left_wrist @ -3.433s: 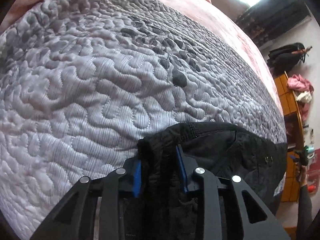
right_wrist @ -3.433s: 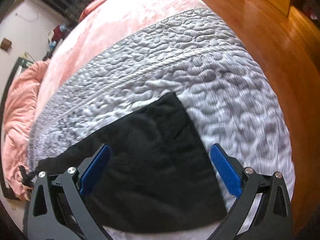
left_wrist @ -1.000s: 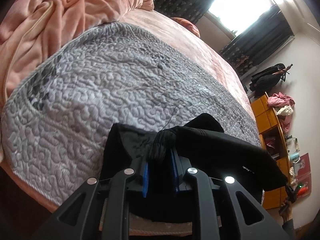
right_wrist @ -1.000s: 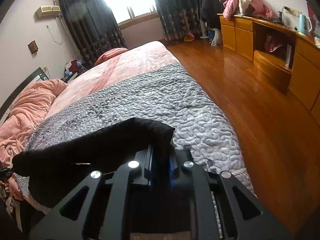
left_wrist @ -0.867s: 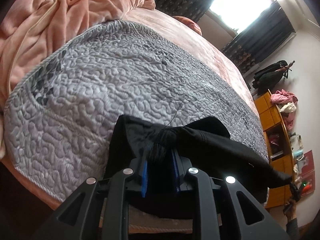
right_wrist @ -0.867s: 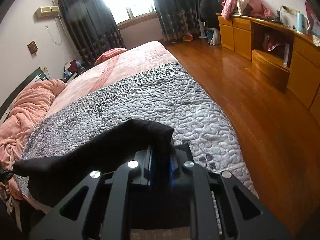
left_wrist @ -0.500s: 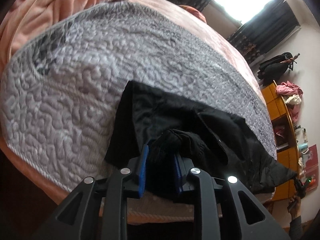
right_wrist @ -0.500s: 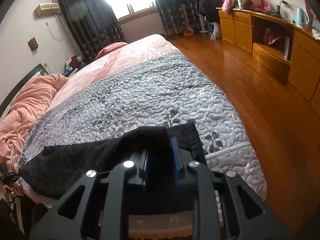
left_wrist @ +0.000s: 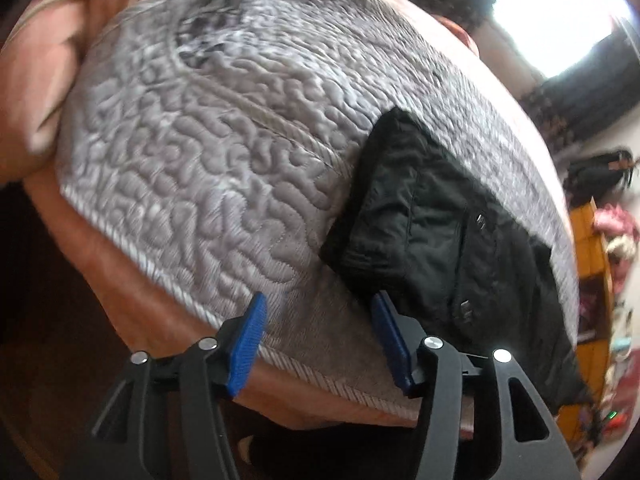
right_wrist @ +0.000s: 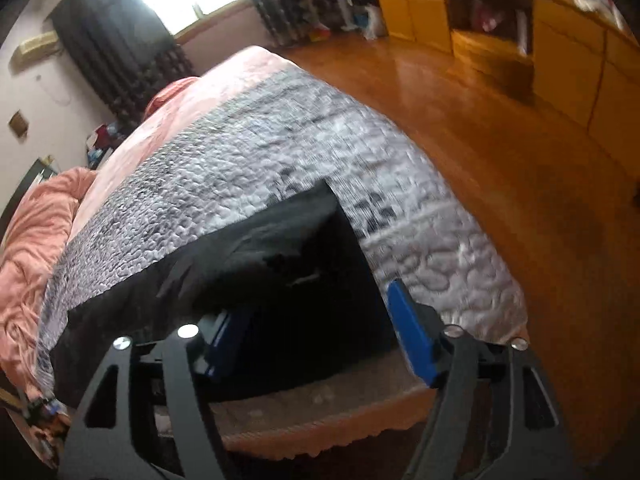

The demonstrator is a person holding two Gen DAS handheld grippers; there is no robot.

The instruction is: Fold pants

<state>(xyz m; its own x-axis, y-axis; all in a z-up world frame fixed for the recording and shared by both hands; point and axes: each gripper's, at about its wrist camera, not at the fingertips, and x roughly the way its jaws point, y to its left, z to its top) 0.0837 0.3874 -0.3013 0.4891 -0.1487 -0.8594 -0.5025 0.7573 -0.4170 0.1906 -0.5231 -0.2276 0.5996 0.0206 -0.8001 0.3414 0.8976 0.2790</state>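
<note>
Both grippers are letting go. The left gripper (left_wrist: pixel 316 334) has its jaws opening with only the grey quilt (left_wrist: pixel 208 152) between the blue pads (left_wrist: pixel 246 344) — nothing held. The black pants (left_wrist: pixel 432 232) sit just to its right, the right-hand pad at the cloth's edge, not pressing on it.

The right gripper (right_wrist: pixel 320 334) is opening too. Black cloth lies between its jaws, but the pads stand clear of it, so no grip there either.

The pants (right_wrist: pixel 280 264) lie as a dark strip across the near part of the quilt (right_wrist: pixel 280 152), close to the edge of the bed (right_wrist: pixel 328 436). In the right wrist view one layer seems laid over another, with a loose flap on top; the left view shows the waist end with its buttons.

Likely reason for the placement: both ends set down together near the bed edge keeps the layers lined up and within reach. Fold looks partly done — the top layer is rumpled and probably needs smoothing.
</note>
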